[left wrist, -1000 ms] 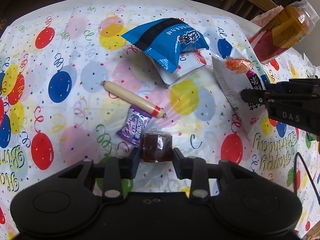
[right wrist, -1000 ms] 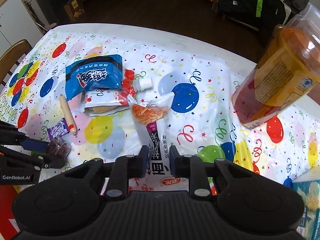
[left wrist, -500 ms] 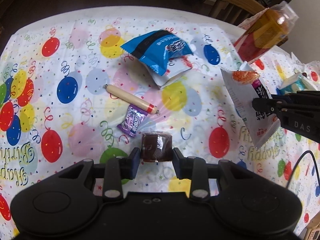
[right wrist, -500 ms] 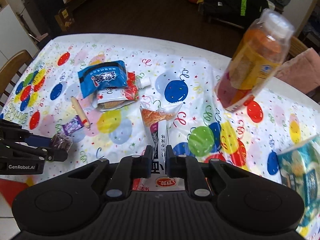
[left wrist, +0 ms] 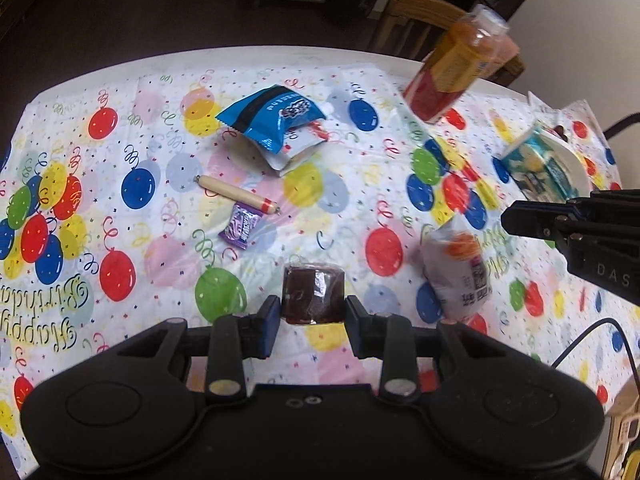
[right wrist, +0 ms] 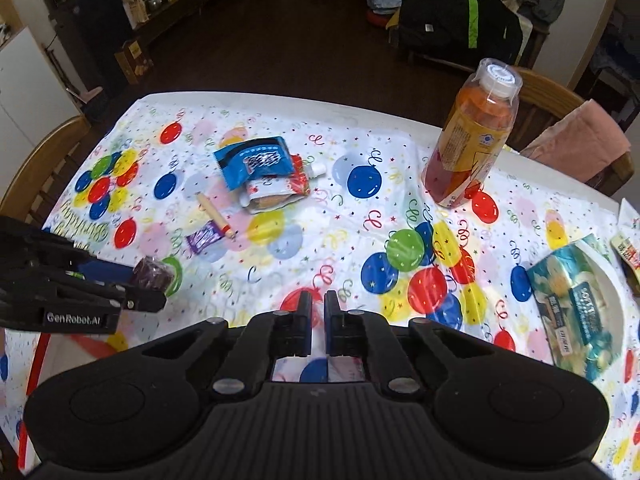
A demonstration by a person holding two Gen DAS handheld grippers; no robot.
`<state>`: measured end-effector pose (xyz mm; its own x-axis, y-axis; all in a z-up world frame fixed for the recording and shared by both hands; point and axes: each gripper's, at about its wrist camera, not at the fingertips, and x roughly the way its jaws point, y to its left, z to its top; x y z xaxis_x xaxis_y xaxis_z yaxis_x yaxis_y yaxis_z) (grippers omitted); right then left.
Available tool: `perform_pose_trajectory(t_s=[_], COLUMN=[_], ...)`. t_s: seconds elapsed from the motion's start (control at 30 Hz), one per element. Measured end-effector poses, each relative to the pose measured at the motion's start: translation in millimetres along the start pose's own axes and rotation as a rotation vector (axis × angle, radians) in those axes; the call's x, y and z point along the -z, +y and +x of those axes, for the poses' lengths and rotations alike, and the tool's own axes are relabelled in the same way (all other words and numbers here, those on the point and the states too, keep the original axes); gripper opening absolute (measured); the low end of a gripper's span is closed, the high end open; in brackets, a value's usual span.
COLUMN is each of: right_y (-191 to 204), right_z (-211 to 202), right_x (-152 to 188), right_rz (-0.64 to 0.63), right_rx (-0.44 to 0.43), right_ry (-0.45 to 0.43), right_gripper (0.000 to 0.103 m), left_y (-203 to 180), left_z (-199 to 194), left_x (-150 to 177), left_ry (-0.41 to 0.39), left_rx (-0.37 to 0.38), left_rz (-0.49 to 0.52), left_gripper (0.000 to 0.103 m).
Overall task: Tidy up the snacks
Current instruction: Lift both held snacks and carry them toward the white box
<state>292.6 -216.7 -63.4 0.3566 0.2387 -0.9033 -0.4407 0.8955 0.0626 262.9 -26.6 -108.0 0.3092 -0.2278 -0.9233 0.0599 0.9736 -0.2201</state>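
The left gripper (left wrist: 313, 314) has its jaws clamped on a dark wrapped sweet (left wrist: 313, 294), the right gripper (right wrist: 318, 322) shows jaws nearly together with no visible load, and the blue packet (left wrist: 275, 120), sausage stick (left wrist: 236, 194) and purple candy (left wrist: 243, 225) lie unsorted on the bench (left wrist: 280, 60)

The table (right wrist: 404, 118) was white-edged and covered with a balloon-print birthday cloth (right wrist: 304, 240). Beyond it lay a dark wooden floor (right wrist: 256, 40). A wooden chair (right wrist: 36, 168) stood at the table's left side and another (right wrist: 548, 96) at the far right, with a pink cloth (right wrist: 580, 140) draped next to it. A dark cabinet (right wrist: 92, 20) lined the left wall beside a white unit (right wrist: 24, 92). A black jacket with a bright green stripe (right wrist: 460, 12) hung over furniture at the back.
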Motion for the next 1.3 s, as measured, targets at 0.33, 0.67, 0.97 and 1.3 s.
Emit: perform_pose_trajectory(t_s=[0.33, 0.67, 0.97, 1.3], right_y=[-32.5, -49.6, -48.8, -45.7], right_z=[4.8, 47.8, 87.9, 99.1], right_x=[25.7, 50.9, 58.2, 59.9], right_rz=[0.089, 0.103, 0.086, 0.091], right_rx=[-0.018, -0.009, -0.038, -0.034], right_ry=[0.011, 0.044, 0.117, 0.143], right_gripper=[0.006, 0.071, 0.065, 0.017], left_y=[-1.5, 0.7, 4.1, 5.3], left_z=[-13.6, -4.0, 5.3, 7.9], left_x=[18.5, 19.6, 18.8, 21.7], left_ry=[-0.005, 0.016, 0.035, 0.044], left_rx=[0.013, 0.013, 0.008, 0.003], left_rz=[0.028, 0.025, 0.01, 0.009], left_gripper=[0.033, 0.033, 0.033, 0.033])
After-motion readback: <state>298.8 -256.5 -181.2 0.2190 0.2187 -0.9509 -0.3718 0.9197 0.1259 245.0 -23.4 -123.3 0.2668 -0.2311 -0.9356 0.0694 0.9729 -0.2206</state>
